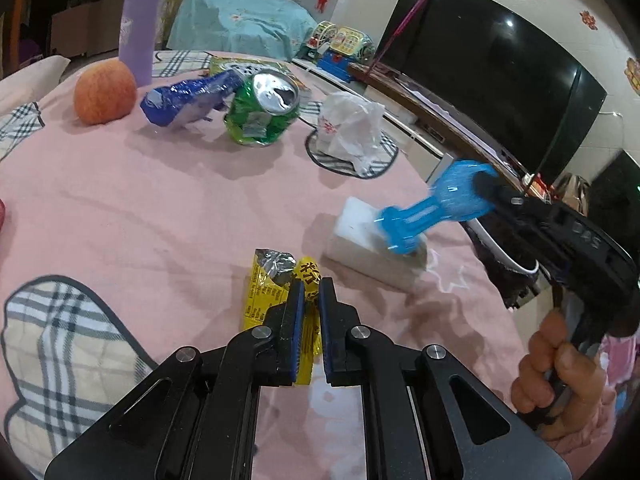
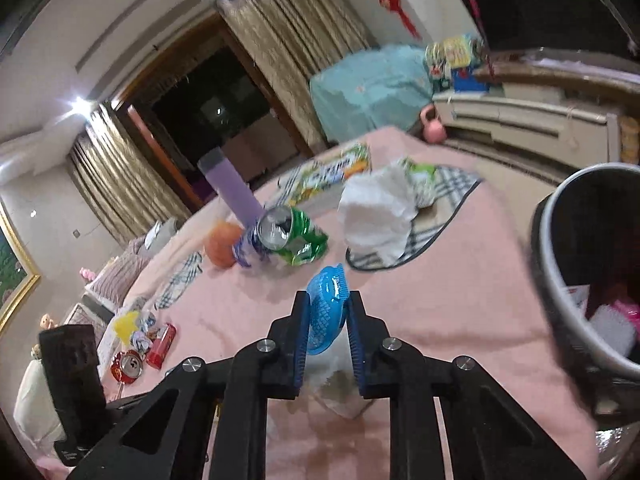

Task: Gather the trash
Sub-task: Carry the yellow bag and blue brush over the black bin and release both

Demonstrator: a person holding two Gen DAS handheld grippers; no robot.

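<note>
Over the pink cloth (image 1: 160,200) my left gripper (image 1: 311,292) pinches a yellow wrapper (image 1: 264,292), and my right gripper (image 2: 328,308) clamps a blue scrubber (image 2: 326,312), both seemingly bound for the bin (image 2: 560,216).

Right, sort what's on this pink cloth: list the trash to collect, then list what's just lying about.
Trash to collect:
- yellow wrapper, in the left gripper
- crushed green can
- blue wrapper
- white plastic bag

Probably just lying about:
- apple
- purple bottle
- blue brush, in the right gripper
- white block
</note>
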